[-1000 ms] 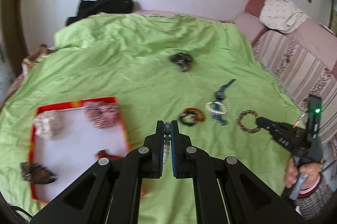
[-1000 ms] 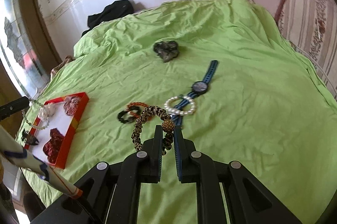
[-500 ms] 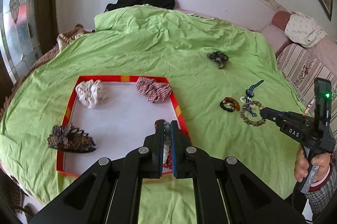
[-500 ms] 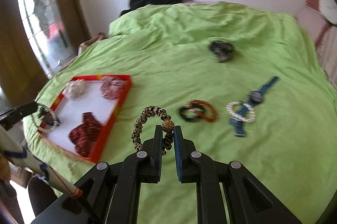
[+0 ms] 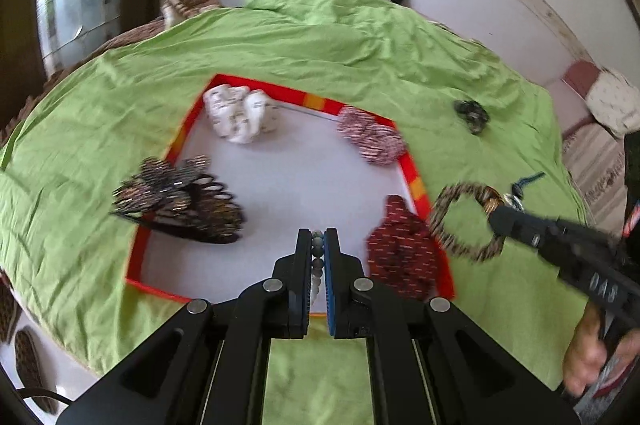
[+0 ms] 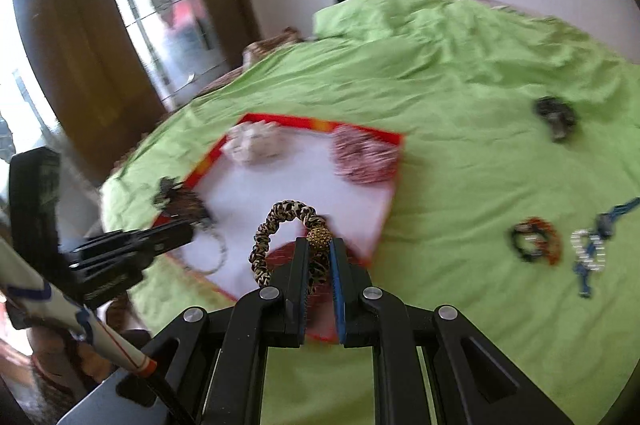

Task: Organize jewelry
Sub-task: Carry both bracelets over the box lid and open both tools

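In the left wrist view, the left gripper [image 5: 318,239] has its jaws pressed on a string of grey and white beads [image 5: 317,257], and it hangs above the near edge of the red-rimmed tray [image 5: 416,185], which lies on the green bedspread [image 5: 360,41]. Inside the tray, a white scrunchie [image 5: 240,117] is at the far left corner, a striped one [image 5: 372,141] at the far right corner, a dark red one [image 5: 400,253] at the near right corner, and a dark hair clip [image 5: 180,201] lies across the left rim. The right gripper [image 5: 496,215] holds a leopard-pattern scrunchie [image 5: 464,221] just beside the right rim. In the right wrist view, the right gripper [image 6: 319,249] pinches this scrunchie [image 6: 280,229] by its gold bead over the near part of the tray [image 6: 360,133]. The left gripper [image 6: 188,231] is over the tray's left rim, with the bead loop [image 6: 216,257] hanging from it. Bracelets [image 6: 534,239] and a blue watch [image 6: 596,245] lie on the bedspread [image 6: 460,65], well apart from the tray.
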### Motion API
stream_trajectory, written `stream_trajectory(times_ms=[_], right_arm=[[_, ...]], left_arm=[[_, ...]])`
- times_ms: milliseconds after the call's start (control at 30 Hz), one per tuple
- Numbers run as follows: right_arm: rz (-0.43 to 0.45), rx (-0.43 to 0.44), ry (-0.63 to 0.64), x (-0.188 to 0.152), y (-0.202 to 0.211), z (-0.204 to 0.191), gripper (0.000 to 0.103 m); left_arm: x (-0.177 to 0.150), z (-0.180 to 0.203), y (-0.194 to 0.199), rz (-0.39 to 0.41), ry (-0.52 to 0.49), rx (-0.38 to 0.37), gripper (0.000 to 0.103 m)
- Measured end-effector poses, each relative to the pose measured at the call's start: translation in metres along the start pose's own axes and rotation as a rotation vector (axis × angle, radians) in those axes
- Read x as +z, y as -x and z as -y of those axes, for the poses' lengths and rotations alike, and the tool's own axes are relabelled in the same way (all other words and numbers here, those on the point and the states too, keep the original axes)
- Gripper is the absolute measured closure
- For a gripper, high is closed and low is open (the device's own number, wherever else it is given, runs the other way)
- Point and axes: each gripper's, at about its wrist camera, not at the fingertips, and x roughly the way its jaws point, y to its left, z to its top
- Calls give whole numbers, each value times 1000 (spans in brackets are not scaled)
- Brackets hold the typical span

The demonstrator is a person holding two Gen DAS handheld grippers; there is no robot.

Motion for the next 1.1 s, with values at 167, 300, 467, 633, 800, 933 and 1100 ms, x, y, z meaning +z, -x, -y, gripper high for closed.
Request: stream_trajectory(times_ms=[167, 300, 467, 633, 800, 933, 1100], right_arm=[[-68, 35, 37, -11, -38, -30, 92], [-107, 21, 74, -18, -60, -41, 92], [-138, 7, 79, -20, -76, -43, 92], [-153, -13, 89, -23, -86, -47, 92], [-147, -40, 110, -25, -90, -50, 91], [-144, -46, 115, -27, -89, -50, 90], [-115, -45, 102, -26, -77, -48, 71]], left_arm=[[-2, -22, -4, -7, 42, 20, 98], [-4, -38, -10, -21, 80, 22, 98], [-6, -50, -17, -39, 111, 21, 98], [-8, -54, -20, -45, 125, 30, 98], [-9, -55, -17, -41, 138, 26, 98], [-10, -52, -13, -39, 138, 24, 93], [-10, -49, 0, -17, 154, -3, 66]])
